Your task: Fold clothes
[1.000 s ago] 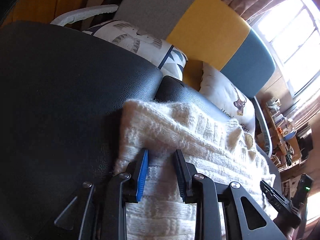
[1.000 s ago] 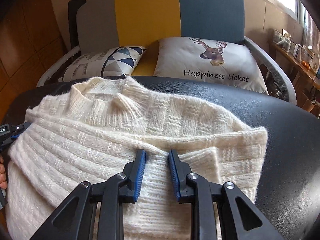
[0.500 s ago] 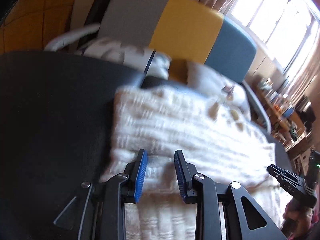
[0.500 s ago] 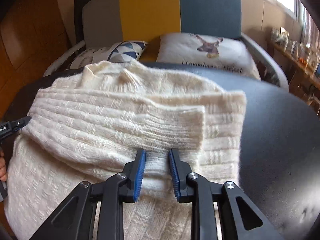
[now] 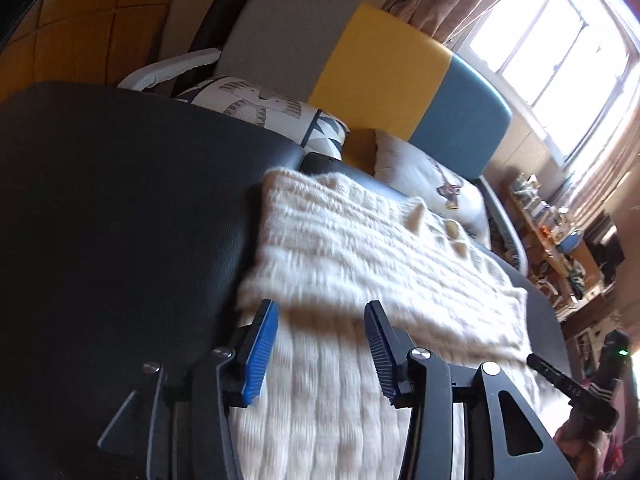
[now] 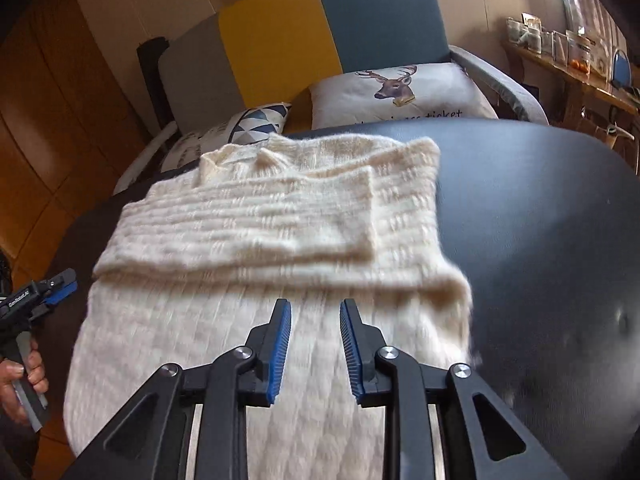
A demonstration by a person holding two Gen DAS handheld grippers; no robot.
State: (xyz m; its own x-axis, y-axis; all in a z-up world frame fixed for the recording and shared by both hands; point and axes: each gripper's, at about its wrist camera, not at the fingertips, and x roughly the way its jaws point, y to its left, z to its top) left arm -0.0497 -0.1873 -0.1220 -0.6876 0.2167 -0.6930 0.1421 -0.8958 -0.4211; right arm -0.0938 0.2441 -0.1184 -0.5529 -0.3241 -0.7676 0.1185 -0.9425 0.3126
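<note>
A cream knitted sweater (image 6: 280,216) lies flat on a black leather surface (image 6: 540,220), its sleeves folded across the chest as a band. In the left wrist view the same sweater (image 5: 360,248) stretches away to the right. My left gripper (image 5: 320,312) is open, hovering just short of the folded sleeve's edge with nothing between its fingers. My right gripper (image 6: 314,308) is open too, above the sweater's lower body and below the folded band. The left gripper (image 6: 44,296) also shows at the left edge of the right wrist view, held by a hand (image 6: 20,380).
Behind the black surface stands a sofa (image 6: 300,32) with grey, yellow and blue back panels, a deer cushion (image 6: 396,92) and a triangle-pattern cushion (image 6: 256,124). A cluttered wooden shelf (image 6: 560,52) runs along the right under a bright window (image 5: 560,32). Bare black leather (image 5: 120,208) lies left of the sweater.
Both grippers have let go of the sleeve fold, opened wider and drawn back toward the sweater's hem. The folded sleeves now lie flat across the chest.
</note>
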